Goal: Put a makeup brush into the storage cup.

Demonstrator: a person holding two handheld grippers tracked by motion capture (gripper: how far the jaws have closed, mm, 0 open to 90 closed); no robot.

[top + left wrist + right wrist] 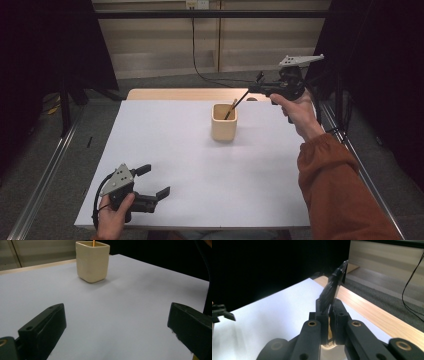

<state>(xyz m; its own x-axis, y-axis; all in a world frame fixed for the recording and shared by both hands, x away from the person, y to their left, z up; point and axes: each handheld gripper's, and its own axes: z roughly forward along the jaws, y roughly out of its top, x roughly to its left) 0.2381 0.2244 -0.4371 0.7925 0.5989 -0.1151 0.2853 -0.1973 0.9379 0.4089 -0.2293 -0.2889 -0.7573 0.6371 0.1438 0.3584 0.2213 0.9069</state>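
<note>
A cream square cup (224, 125) stands on the white table top (175, 150), right of centre toward the back; it also shows in the left gripper view (92, 262). A thin wooden stick (233, 104) leans inside it. My right gripper (255, 88), held above and to the right of the cup, is shut on a slim black pen-like rod (240, 101) that slants down into the cup's mouth. Its jaws (331, 312) clamp that black rod (333, 287). My left gripper (152, 182) rests open near the front left edge, with nothing between its jaws (112, 315).
A wooden strip (190, 94) runs along the table's far edge. Metal frame rails (45, 170) flank the table on both sides. A black cable (200, 70) hangs down the back wall. Dark curtains close off both sides.
</note>
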